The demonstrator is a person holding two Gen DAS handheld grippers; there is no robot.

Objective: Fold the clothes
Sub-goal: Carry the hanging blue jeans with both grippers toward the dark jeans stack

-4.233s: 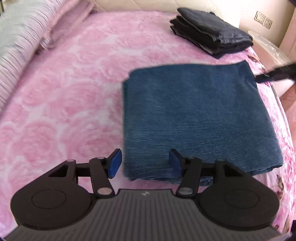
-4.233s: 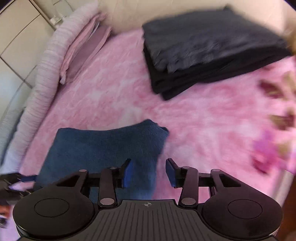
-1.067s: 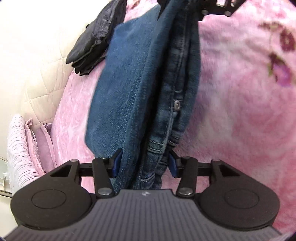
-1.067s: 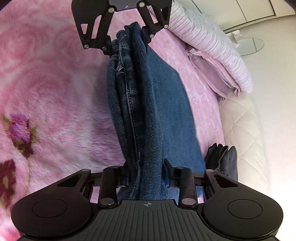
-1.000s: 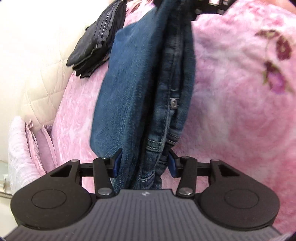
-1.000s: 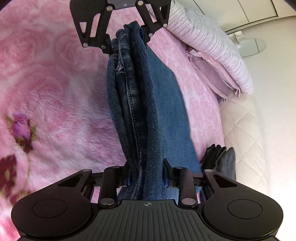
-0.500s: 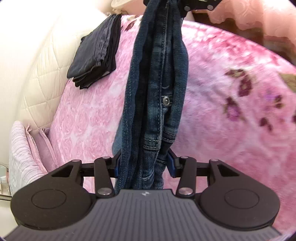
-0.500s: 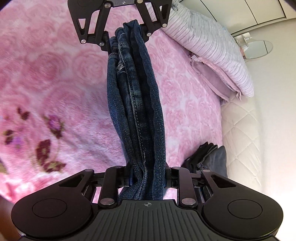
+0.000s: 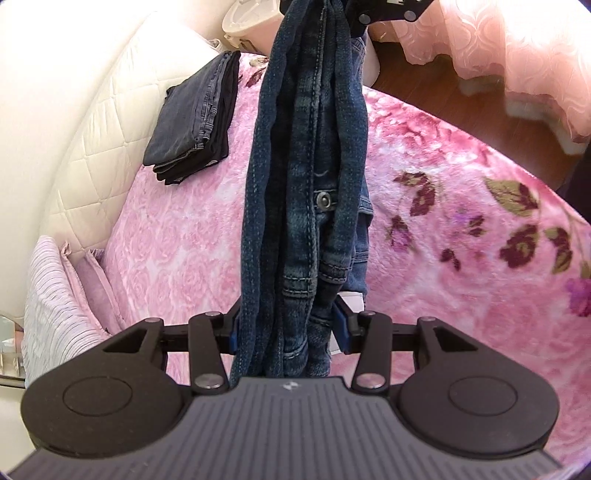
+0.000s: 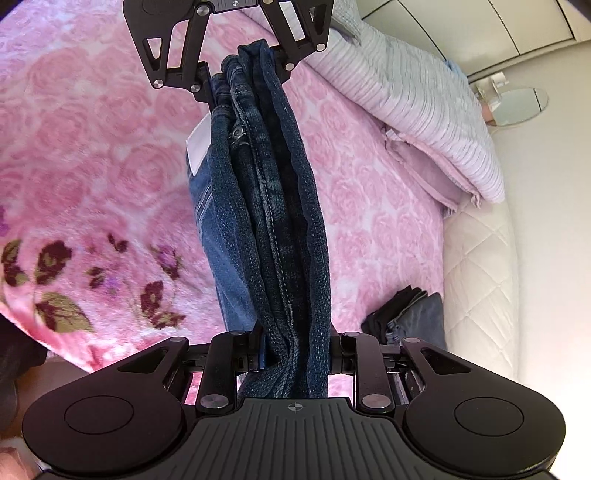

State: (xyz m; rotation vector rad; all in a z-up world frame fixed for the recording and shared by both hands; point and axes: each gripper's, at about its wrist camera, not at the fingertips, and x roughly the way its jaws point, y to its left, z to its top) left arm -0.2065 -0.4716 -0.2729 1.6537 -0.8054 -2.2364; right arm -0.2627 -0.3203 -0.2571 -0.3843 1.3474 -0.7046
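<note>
Folded blue jeans [image 9: 306, 158] hang in the air, stretched between both grippers, well above the pink floral bedspread [image 9: 461, 266]. My left gripper [image 9: 288, 328] is shut on one end of the bundle. My right gripper [image 10: 295, 356] is shut on the opposite end of the jeans [image 10: 273, 206]. Each gripper faces the other: the right gripper [image 9: 354, 14] shows at the top of the left wrist view, the left gripper [image 10: 240, 77] at the top of the right wrist view. A white label [image 10: 197, 146] hangs from the jeans.
A stack of folded dark clothes [image 9: 195, 114] lies on the bed by the quilted cream headboard [image 9: 96, 122], also seen as the dark stack [image 10: 410, 317]. Striped pillows [image 10: 413, 110] lie along one side. Wooden floor [image 9: 480, 107] and pink curtains [image 9: 517, 48] lie beyond the bed edge.
Both grippers took hold of the folded jeans that lay flat on the bed and raised them; over the last second the bundle rose higher, clear of the bedspread.
</note>
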